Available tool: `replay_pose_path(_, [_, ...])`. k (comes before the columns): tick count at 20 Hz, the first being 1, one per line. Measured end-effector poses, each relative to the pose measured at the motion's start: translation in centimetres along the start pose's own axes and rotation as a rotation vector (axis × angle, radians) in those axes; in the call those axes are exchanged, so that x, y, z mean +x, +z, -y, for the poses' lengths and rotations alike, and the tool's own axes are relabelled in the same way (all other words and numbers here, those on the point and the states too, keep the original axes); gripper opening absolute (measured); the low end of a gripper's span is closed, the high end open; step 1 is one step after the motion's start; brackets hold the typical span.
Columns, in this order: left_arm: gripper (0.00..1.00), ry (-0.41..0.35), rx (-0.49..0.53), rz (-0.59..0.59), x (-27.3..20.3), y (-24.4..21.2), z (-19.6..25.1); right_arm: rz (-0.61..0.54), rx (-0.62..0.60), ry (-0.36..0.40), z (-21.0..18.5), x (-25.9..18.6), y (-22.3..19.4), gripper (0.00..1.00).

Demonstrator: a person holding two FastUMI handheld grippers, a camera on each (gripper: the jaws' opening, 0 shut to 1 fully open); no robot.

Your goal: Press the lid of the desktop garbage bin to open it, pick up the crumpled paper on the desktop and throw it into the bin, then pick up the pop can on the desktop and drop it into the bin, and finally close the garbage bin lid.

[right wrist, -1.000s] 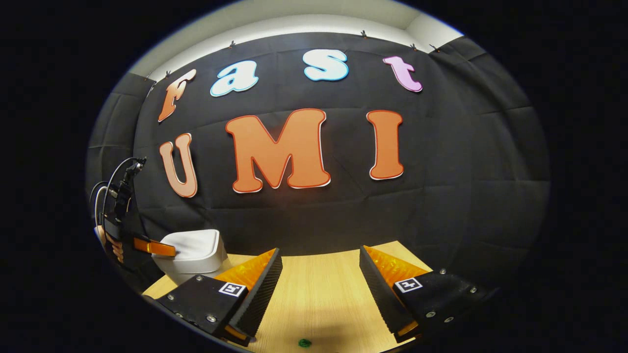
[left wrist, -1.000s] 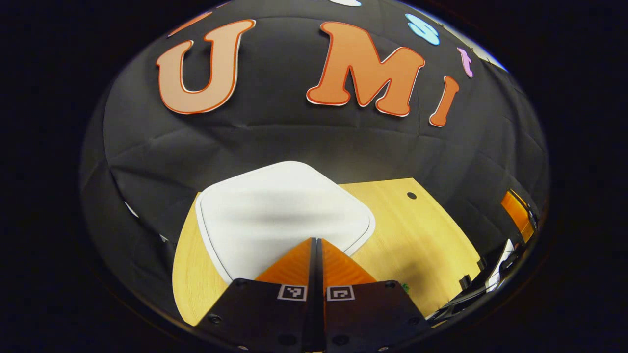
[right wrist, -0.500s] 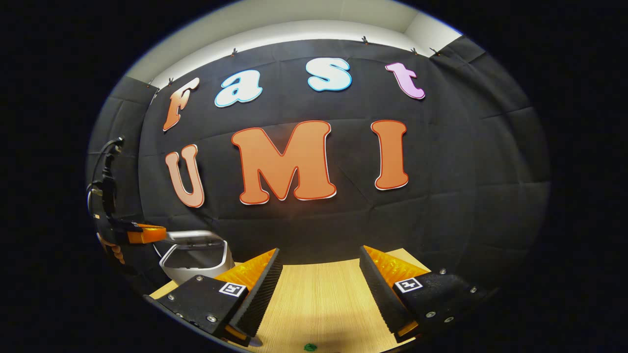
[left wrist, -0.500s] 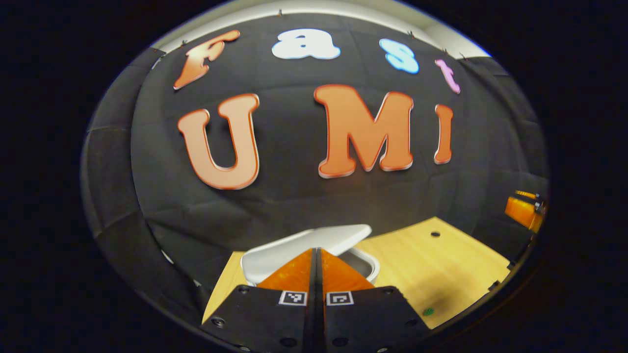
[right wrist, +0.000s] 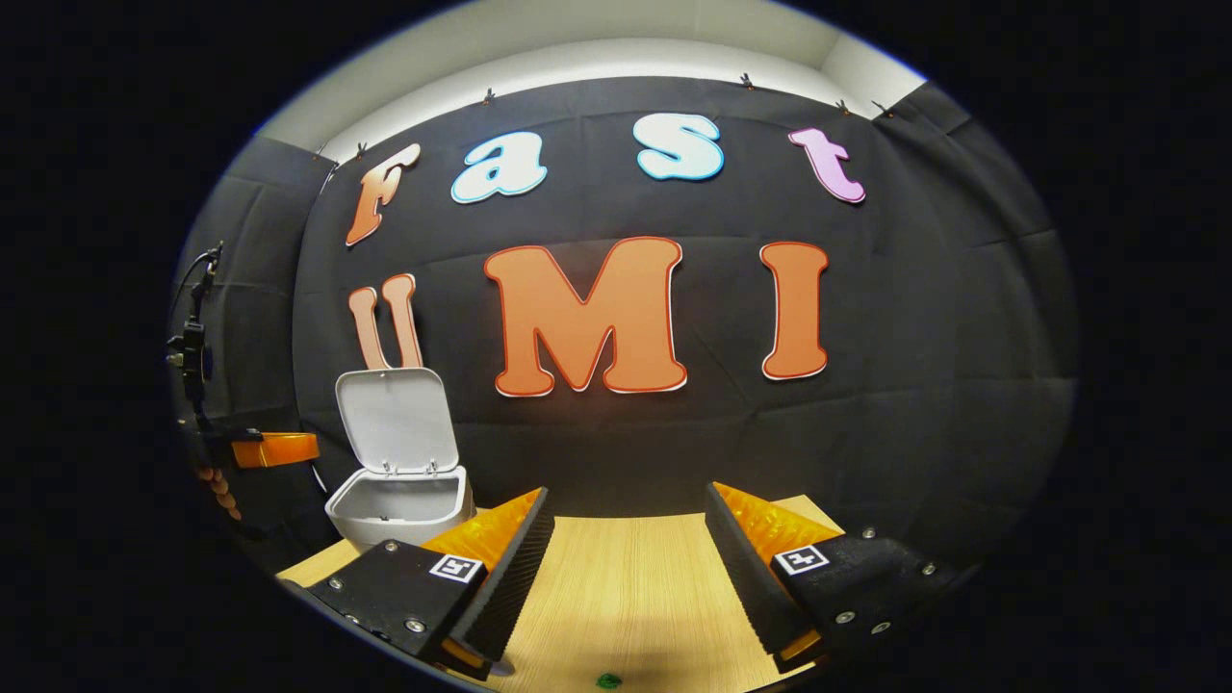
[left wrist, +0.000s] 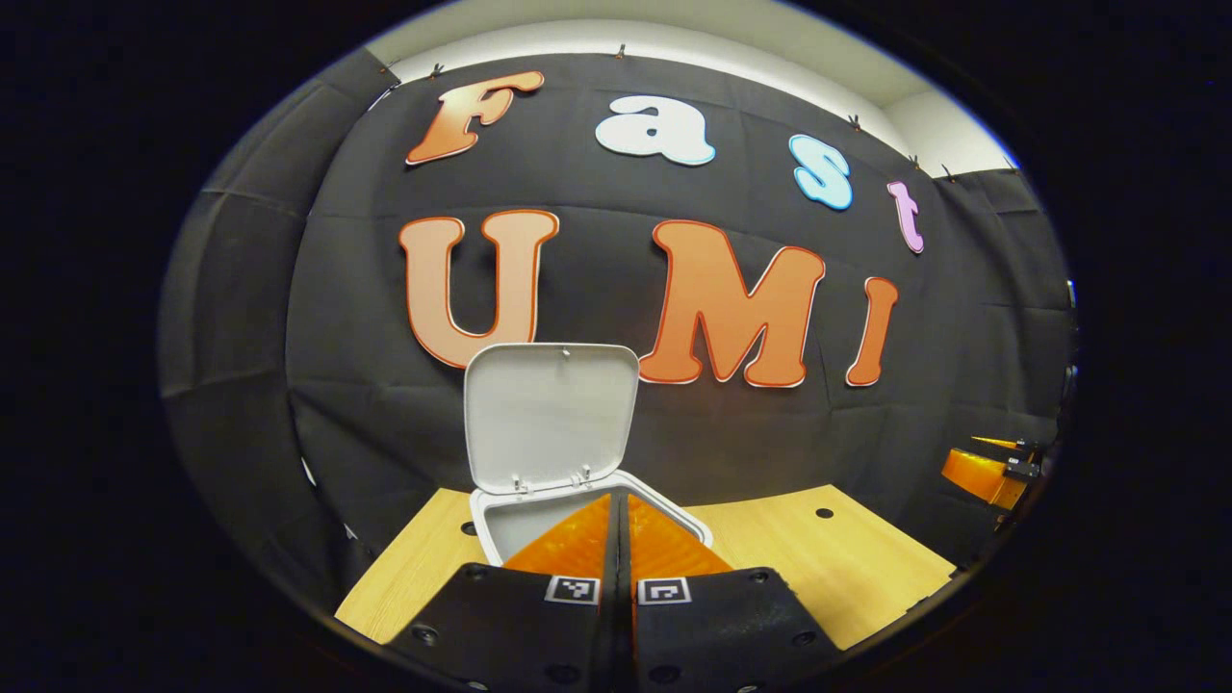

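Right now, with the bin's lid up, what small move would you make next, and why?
Probably send the open right gripper down to hunt for the crumpled paper. The lid stands upright over the open bin, so pressing is done, and the left gripper is shut and holds nothing.

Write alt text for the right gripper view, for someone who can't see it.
A small white garbage bin stands open at the far left of a wooden desktop, its lid raised upright against the black cloth wall. The right gripper hangs open in the foreground, holding nothing, and the left gripper hovers shut beside the bin.
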State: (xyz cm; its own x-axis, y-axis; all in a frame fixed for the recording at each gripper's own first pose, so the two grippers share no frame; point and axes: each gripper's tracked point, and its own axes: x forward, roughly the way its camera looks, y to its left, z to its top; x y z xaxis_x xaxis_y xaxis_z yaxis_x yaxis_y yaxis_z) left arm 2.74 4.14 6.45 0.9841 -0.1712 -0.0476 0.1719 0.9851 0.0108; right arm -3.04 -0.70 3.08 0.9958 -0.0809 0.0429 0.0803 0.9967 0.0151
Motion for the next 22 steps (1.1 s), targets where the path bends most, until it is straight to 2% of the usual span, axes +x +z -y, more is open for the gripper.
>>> replay_pose_path(4, [0.04, 0.017, -0.01, -0.019, 0.2, -0.8, -0.5, -0.005, -0.012, 0.007, -0.4, 0.1, -0.3, 0.94])
replay_pose_path(8, [0.08, -0.006, -0.024, -0.022, 0.4, -1.2, 0.0, -0.015, -0.009, 0.004, -0.2, 0.2, -0.5, 0.94])
replay_pose_path(10, [0.16, -0.024, -0.036, -0.027, 0.3, -1.5, 0.5, -0.02, -0.006, -0.001, 0.1, 0.2, -0.7, 0.94])
replay_pose_path(13, [0.77, -0.028, -0.039, -0.023, 0.4, -2.0, 0.7, -0.034, -0.013, 0.005, 0.1, 0.4, -1.3, 0.94])
replay_pose_path(14, [0.84, -0.018, -0.025, -0.025, 0.5, -2.1, 0.5, -0.044, -0.018, 0.008, 0.1, 0.5, -1.6, 0.94])
replay_pose_path(17, [0.86, 0.0, 0.001, -0.014, 0.6, -2.3, 0.4, -0.084, -0.023, 0.02, 0.3, 0.9, -3.2, 0.94])
replay_pose_path(19, [0.87, -0.055, -0.017, 0.004, 0.4, -2.1, 1.5, -0.141, -0.04, 0.028, 0.4, 1.1, -5.3, 0.94])
replay_pose_path(22, [0.88, -0.077, -0.022, 0.009, 0.4, -2.0, 1.8, -0.226, -0.053, 0.055, 0.2, 1.0, -8.5, 0.94])
